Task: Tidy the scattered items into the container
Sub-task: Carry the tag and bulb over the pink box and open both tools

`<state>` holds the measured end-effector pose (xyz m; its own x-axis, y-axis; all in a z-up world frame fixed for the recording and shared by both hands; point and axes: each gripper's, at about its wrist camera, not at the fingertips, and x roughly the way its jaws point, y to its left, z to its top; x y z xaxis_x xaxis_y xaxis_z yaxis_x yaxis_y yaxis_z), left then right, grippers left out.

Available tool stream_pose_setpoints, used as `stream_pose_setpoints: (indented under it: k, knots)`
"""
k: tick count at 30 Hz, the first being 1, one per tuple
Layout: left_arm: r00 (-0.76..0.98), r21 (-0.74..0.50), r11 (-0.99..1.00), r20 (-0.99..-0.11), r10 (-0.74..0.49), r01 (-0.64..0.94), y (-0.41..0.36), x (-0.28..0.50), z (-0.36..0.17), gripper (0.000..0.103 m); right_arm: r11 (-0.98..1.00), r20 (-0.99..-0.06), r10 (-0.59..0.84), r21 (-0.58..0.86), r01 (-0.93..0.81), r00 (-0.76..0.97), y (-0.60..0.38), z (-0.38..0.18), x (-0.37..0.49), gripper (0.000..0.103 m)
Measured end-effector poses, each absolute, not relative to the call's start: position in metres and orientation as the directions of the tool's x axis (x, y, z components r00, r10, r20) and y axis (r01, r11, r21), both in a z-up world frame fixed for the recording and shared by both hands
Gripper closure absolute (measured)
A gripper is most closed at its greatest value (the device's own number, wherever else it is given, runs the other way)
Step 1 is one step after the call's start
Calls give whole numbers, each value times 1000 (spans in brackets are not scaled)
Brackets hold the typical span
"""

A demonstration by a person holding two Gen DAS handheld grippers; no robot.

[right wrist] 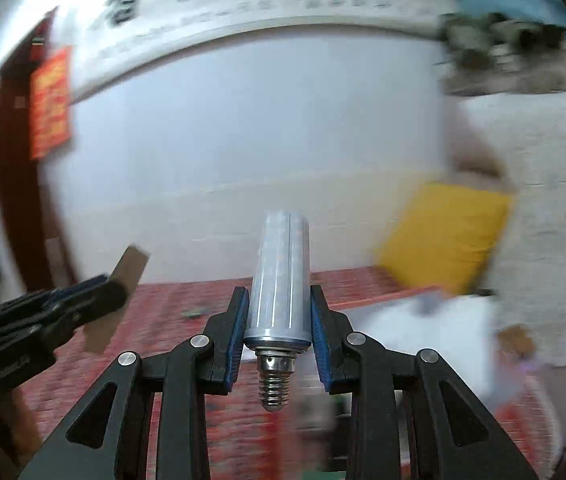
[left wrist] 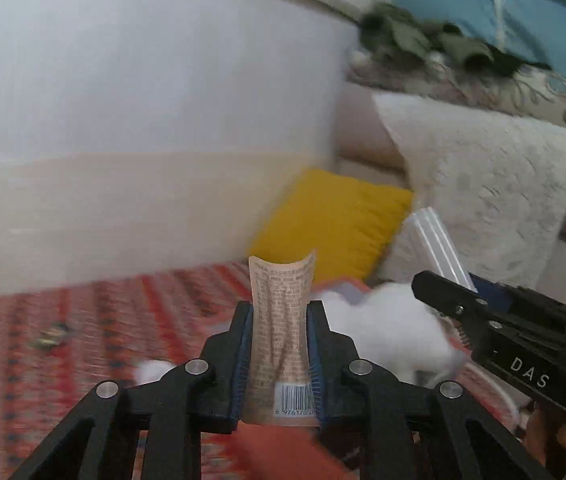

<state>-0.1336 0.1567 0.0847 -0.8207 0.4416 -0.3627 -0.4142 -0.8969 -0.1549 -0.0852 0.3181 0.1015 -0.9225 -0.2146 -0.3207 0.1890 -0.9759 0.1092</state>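
My left gripper (left wrist: 279,308) is shut on a peach-coloured squeeze tube (left wrist: 281,320). The tube has fine print and a barcode, and its flat crimped end sticks out past the fingertips. My right gripper (right wrist: 279,296) is shut on a frosted cylindrical LED bulb (right wrist: 279,276), whose metal screw base points back toward the camera. Each gripper shows in the other's view: the right gripper (left wrist: 443,286) with the bulb (left wrist: 439,240) at the right, the left gripper (right wrist: 99,288) with the tube (right wrist: 125,276) at the left. A blurred white shape (right wrist: 423,328) lies ahead on the right; I cannot tell whether it is the container.
A red patterned cloth (left wrist: 123,312) covers the surface below, with a small dark item (left wrist: 49,336) lying on it. A yellow cushion (left wrist: 335,220) leans against a cream-covered sofa (left wrist: 483,184). Something white and fluffy (left wrist: 387,328) lies near the cushion. A white wall (left wrist: 143,80) stands behind.
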Motion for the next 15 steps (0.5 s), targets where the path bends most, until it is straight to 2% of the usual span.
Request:
stream_pose_setpoints:
  k: [2,4,5,6,7,8,9,11,15]
  knots:
    - [-797,-160,-883,-381,468,-442,181,-153,75,79,-985,-359,-160,112,128,-920,346,91,-93,71]
    - [-763,-178,-869,-420,491,-462,202,-174,64,69,-987,-408,-141,133,94,-902,369,76,-105,71]
    - [-739,-190,-861,-446,504,-472,212,-185,57,55,-984,-438,-151,154,91,-886,378,66,-113,71]
    - [-706,-212,-852,-484,517,-478,219,-196,48,46,-981,-466,-169,166,102,-868,383,58,-120,70]
    - [-671,-237,-843,-519,529,-482,226,-206,40,42,-979,-508,-180,175,104,-843,386,46,-131,70]
    - [-644,-272,-838,-542,540,-473,227,-213,31,35,-977,-548,-191,185,105,-814,389,35,-141,64]
    - [-646,-280,-845,-549,531,-456,225,-214,27,30,-978,-559,-181,190,88,-809,393,29,-145,43]
    - [-664,-279,-864,-555,501,-418,217,-214,21,27,-978,-579,-161,200,52,-799,400,17,-153,23]
    - [-722,-249,-909,-552,417,-335,195,-211,18,24,-979,-562,-174,191,78,-809,401,23,-157,23]
